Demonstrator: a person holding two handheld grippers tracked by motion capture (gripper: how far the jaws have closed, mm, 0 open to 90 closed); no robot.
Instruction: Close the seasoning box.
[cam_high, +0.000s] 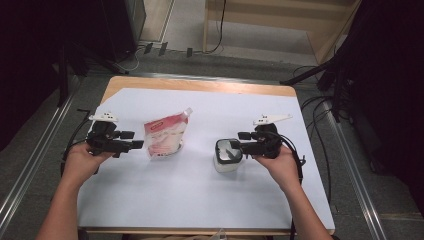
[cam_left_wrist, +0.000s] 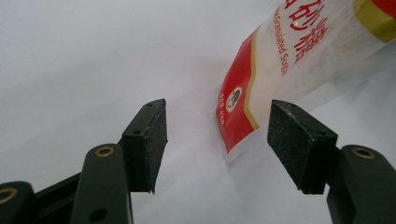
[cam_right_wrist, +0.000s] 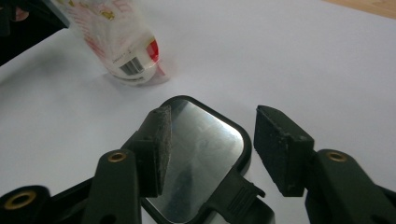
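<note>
Left gripper | left of centre, fingers standing apart, gripping nothing, pouch just beside them | right gripper | right of centre, fingers spread over jar lid, not gripping | tabletop carrying both

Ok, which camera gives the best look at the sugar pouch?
The high view: the whole sugar pouch stands there on the white sheet. The left gripper view catches its printed corner close up; the right gripper view shows its barcode end.
</note>
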